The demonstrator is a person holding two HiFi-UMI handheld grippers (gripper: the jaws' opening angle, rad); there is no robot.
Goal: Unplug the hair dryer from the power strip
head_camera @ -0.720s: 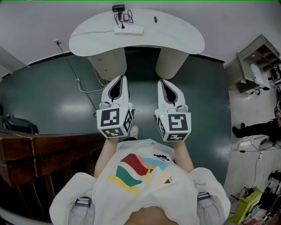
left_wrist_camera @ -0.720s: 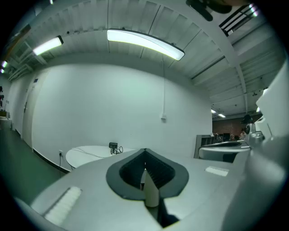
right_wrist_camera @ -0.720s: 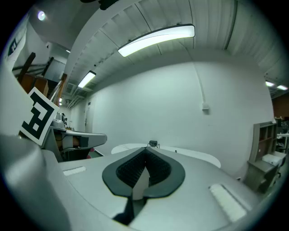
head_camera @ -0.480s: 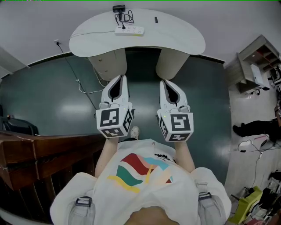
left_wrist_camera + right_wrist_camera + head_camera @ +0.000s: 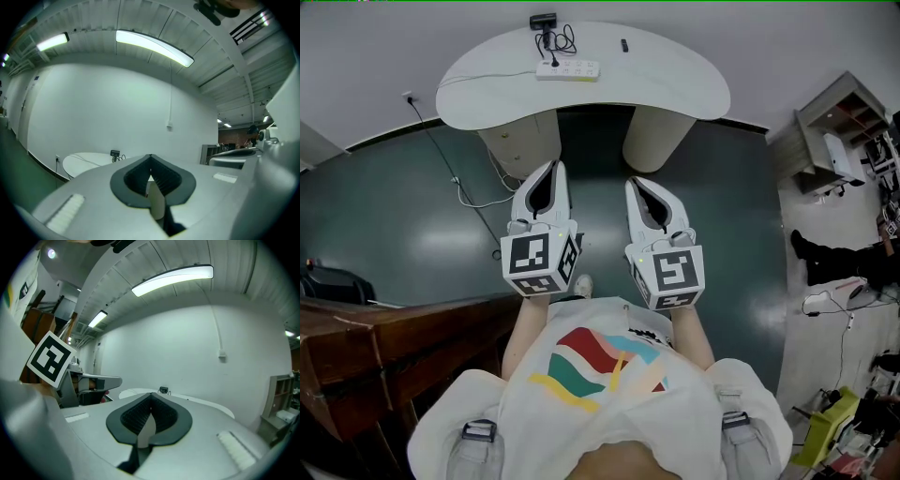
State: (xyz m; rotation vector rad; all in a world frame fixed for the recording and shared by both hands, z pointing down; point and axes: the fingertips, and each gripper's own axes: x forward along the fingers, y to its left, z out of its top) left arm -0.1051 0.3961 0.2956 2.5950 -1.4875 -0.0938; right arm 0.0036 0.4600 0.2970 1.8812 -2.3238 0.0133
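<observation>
Fingers (image 5: 163, 177) of the left gripper (image 5: 551, 169) are pressed together on nothing, and the right gripper (image 5: 635, 182) is closed and empty too. Both hang over the dark floor (image 5: 403, 220), well short of the white table (image 5: 666, 82). There the hair dryer (image 5: 544, 20) lies, corded into the power strip (image 5: 570, 69).

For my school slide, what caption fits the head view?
Person holds left gripper and right gripper shut, away from the white table with its power strip.
</observation>
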